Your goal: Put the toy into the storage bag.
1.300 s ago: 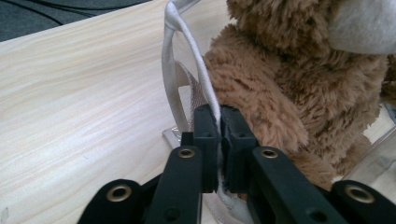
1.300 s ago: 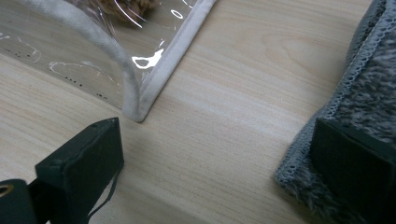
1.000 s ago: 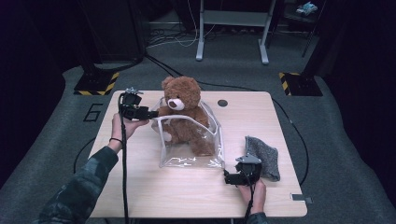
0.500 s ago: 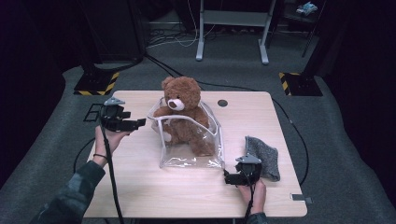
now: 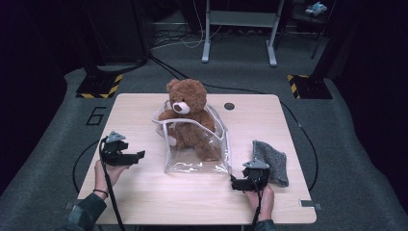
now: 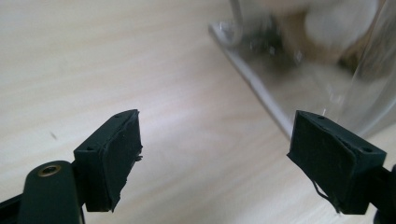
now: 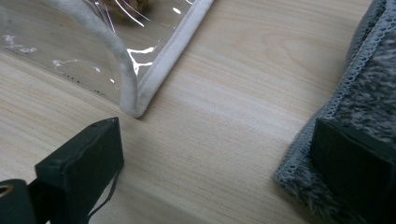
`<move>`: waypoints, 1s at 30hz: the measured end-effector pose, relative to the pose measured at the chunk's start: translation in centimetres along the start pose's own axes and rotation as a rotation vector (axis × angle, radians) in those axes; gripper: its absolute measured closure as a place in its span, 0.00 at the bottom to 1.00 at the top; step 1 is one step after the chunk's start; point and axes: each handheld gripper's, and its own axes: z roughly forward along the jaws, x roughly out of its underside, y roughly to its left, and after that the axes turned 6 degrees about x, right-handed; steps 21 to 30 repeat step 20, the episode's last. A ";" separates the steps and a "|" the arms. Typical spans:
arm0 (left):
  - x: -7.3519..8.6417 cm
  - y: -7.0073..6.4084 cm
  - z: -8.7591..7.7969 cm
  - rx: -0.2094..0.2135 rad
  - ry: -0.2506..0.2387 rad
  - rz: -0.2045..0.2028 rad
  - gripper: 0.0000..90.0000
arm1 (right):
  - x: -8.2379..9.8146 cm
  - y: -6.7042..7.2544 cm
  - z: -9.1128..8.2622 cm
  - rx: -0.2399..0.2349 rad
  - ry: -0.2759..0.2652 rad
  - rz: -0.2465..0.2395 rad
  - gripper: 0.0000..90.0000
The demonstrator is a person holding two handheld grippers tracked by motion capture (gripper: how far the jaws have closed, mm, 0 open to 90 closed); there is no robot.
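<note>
A brown teddy bear (image 5: pixel 188 118) sits upright inside a clear plastic bag (image 5: pixel 197 144) with pale piped edges, at the middle of the wooden worktop (image 5: pixel 144 187), its head and shoulders rising out of the bag's open far end. The bag's long axis runs near to far, and its near bottom edge lies flat on the wood. The left claw (image 5: pixel 137 155) hovers left of the bag, near its near-left corner, jaws apart and holding nothing; the left gripper view shows the bag's seamed edge just beyond them. The right claw (image 5: pixel 233 184) sits just beside the bag's near-right corner, jaws likewise spread and empty, with that piped corner ahead and a grey fuzzy cloth (image 5: pixel 270 161) against its other side (the right jaw seems to overlap the cloth's hem, though contact is hard to judge). Both hands are about equally near, one at each corner, so either could take the bag. The only legible writing is a "6" on the floor (image 5: pixel 96 115) left of the worktop.
</note>
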 end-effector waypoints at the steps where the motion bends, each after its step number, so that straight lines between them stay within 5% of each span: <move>1: 0.6 0.0 0.4 -0.002 0.021 -0.011 0.17 | 0.0 0.0 0.0 0.000 0.000 0.001 0.03; 7: 3.7 -0.1 2.4 -0.024 0.072 0.009 0.16 | 0.0 0.0 0.0 0.000 0.000 0.002 0.03; 11: 5.0 -0.1 3.3 -0.035 0.054 -0.003 0.16 | 0.0 0.0 0.0 -0.003 0.000 0.004 0.03; 13: 5.5 -0.4 3.5 -0.076 0.016 0.026 0.16 | 0.0 0.0 0.0 0.000 -0.001 0.006 0.03; 15: 5.8 -0.6 3.6 -0.095 0.008 0.053 0.16 | 0.0 0.0 0.0 -0.003 -0.001 0.004 0.03; 30: 5.9 -0.6 3.6 -0.100 0.003 0.051 0.16 | 0.0 0.1 0.0 -0.003 -0.002 0.010 0.03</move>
